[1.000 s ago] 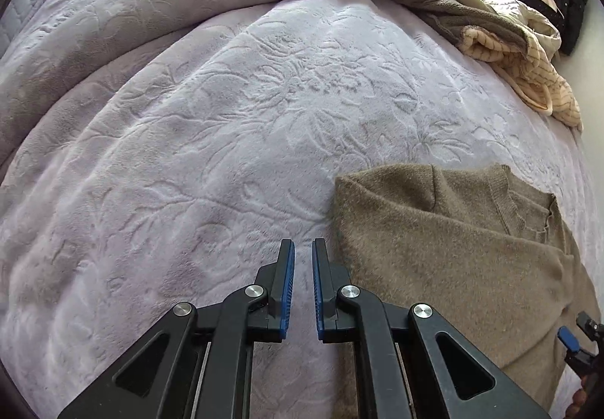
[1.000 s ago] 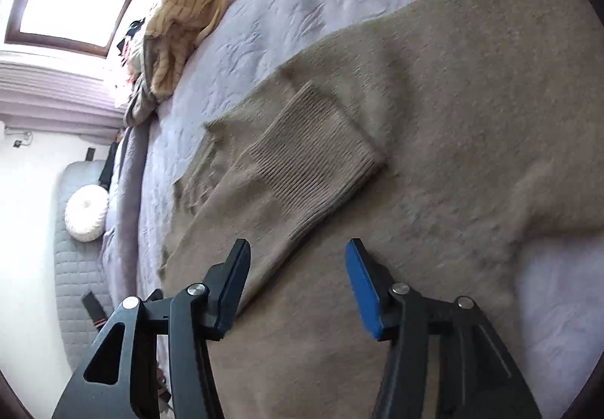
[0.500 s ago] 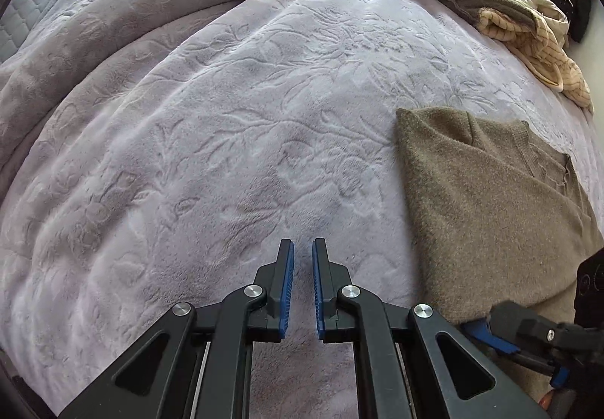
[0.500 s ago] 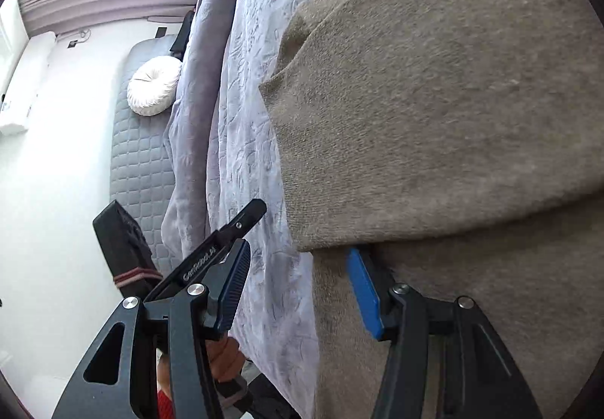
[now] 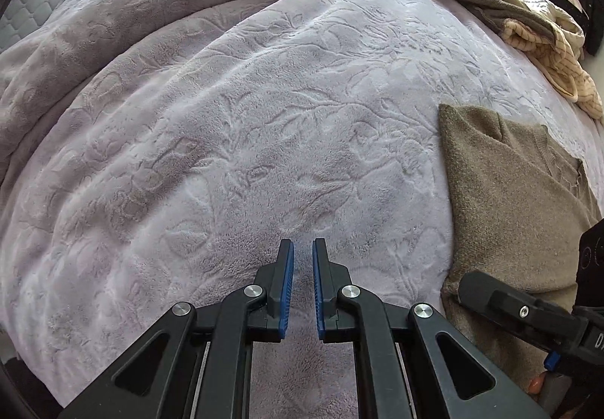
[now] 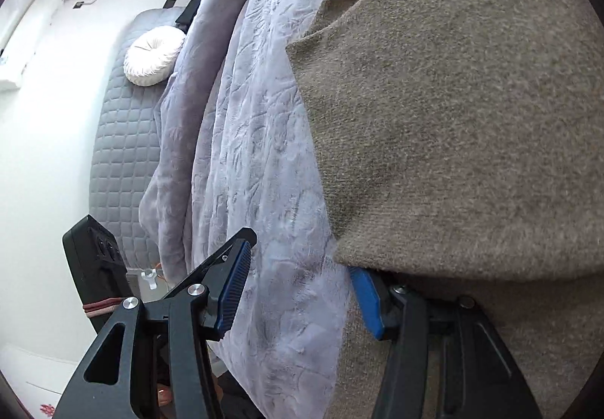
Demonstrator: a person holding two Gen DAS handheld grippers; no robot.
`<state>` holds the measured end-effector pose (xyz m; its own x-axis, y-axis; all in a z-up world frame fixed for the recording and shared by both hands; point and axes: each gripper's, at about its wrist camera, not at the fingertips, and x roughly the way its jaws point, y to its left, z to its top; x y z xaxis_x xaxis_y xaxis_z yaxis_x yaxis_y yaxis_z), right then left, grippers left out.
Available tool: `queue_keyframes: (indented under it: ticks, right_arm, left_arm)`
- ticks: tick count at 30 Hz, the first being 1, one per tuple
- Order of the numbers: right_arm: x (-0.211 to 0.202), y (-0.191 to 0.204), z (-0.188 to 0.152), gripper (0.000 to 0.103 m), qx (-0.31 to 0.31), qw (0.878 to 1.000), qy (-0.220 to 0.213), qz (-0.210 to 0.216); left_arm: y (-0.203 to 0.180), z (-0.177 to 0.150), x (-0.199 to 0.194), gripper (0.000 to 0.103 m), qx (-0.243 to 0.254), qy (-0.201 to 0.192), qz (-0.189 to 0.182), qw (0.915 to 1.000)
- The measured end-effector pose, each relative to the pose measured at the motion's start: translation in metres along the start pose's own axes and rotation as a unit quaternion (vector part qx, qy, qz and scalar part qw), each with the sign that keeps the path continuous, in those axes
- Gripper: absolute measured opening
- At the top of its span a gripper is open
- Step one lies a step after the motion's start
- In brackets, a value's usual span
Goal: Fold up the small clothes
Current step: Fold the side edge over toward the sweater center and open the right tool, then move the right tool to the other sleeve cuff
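An olive-brown knit sweater lies partly folded on the lilac bedspread, at the right of the left wrist view. It fills the right of the right wrist view. My left gripper is nearly shut and empty, over bare bedspread to the left of the sweater. My right gripper is open. Its right finger is tucked under the folded sweater edge; its left finger is over the bedspread. One right gripper finger also shows at the sweater's near corner in the left wrist view.
The lilac embossed bedspread covers the bed, with a thick fold along the far side. A heap of beige and striped clothes lies at the far right. A round white cushion rests on the grey quilted headboard.
My left gripper has drawn away to the left, so the sweater has slid to the right of its view. My right gripper swung around to the sweater's folded edge and slid one finger under it.
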<state>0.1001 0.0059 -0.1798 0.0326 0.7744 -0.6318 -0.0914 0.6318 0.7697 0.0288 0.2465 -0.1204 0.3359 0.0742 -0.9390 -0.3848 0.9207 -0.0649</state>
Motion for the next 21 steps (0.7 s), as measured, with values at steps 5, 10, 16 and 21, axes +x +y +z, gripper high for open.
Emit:
queue_keyframes:
  ticks: [5,10,16,21]
  right_arm:
    - [-0.006,0.025,-0.020,0.057,-0.065,0.997,0.035,-0.015]
    - [-0.049,0.006,-0.036,0.058,-0.025,0.999,0.014,-0.013]
    - [-0.130,-0.042,-0.044,0.062,0.040,0.997,-0.041,-0.041]
    - [-0.201,-0.084,-0.043,0.062,0.085,0.988,-0.100,-0.082]
  left_arm:
    - [-0.008,-0.004,-0.007,0.011,0.001,0.003,0.001,1.0000]
    - [-0.043,-0.014,-0.028,0.031,0.038,-0.015,-0.008,0.9991]
    - [-0.101,-0.032,-0.044,0.102,0.090,-0.023,-0.041,0.9948]
    - [-0.144,-0.041,-0.037,0.102,0.127,0.001,-0.047,0.9907]
